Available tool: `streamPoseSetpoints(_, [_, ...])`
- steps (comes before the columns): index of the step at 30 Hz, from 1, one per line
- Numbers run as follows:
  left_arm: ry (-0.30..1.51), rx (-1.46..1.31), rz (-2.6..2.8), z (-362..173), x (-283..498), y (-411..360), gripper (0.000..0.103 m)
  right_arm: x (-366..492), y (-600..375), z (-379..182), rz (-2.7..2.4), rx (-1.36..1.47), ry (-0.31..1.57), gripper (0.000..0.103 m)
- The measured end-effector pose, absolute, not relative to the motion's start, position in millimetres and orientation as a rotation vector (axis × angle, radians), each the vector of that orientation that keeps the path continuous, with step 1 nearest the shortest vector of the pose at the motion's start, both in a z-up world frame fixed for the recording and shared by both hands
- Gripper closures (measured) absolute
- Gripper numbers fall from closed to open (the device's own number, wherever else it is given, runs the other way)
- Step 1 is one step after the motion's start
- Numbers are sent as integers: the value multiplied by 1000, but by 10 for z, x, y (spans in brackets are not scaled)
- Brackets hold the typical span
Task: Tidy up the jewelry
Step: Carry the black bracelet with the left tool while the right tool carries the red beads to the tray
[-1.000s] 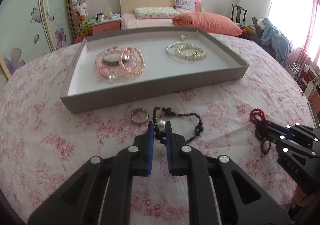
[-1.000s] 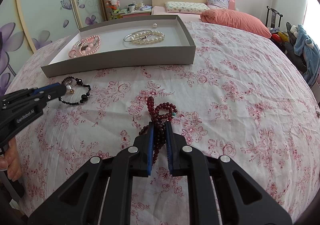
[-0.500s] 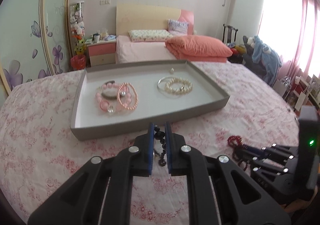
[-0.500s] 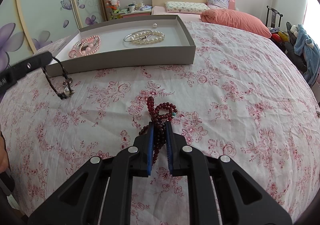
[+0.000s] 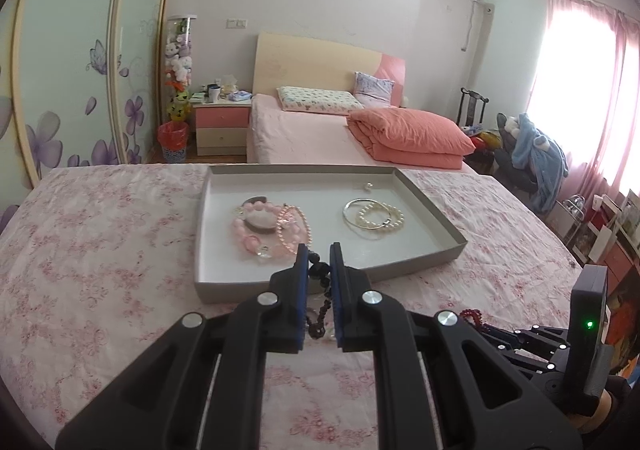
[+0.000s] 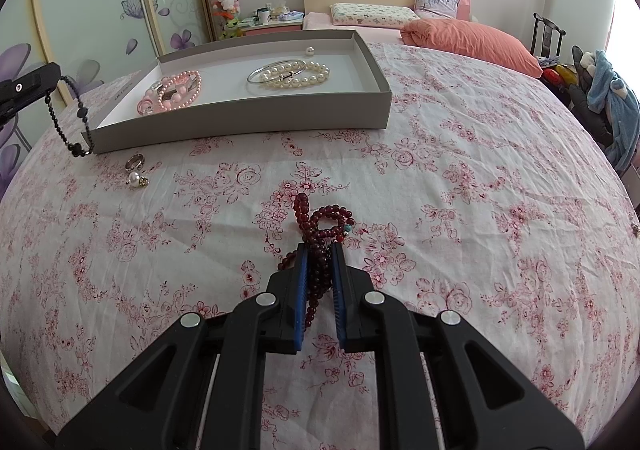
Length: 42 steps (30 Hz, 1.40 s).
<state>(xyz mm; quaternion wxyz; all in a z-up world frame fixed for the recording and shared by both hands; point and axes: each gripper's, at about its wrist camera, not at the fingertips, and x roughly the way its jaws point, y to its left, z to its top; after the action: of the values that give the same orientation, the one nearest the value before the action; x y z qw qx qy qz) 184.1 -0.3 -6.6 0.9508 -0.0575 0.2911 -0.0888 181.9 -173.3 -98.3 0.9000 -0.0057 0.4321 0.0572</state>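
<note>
My left gripper (image 5: 319, 250) is shut on a black bead bracelet (image 5: 320, 278) and holds it in the air, just in front of the grey tray's (image 5: 440, 226) near wall. From the right wrist view the black bracelet (image 6: 74, 118) hangs from the left gripper at the far left. My right gripper (image 6: 319, 250) is shut on a dark red bead bracelet (image 6: 320, 226) that lies on the floral bedspread. The tray holds pink bead bracelets (image 5: 272, 230), a silver bangle and a pearl bracelet (image 5: 376, 216).
A silver ring (image 6: 134, 161) and a pearl earring (image 6: 135, 180) lie on the bedspread before the tray's near left corner. A small pearl (image 6: 309, 50) sits at the tray's back. A bed, nightstand and chair stand beyond.
My left gripper has lifted the black bracelet off the bedspread and carried it up toward the tray. The ring and pearl earring stay on the cloth. My right gripper has not moved.
</note>
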Motion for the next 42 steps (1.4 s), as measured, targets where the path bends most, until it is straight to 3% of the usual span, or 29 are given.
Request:
streamPoseSetpoints(28, [610,-152,-108,-182,1753,298,92,1798,-1638,-917,158,-18,858,94])
streamPoseSetpoints(42, [573,-157,-103,-39,1701,297,92,1747,-1410,-145,205,-34,576,94])
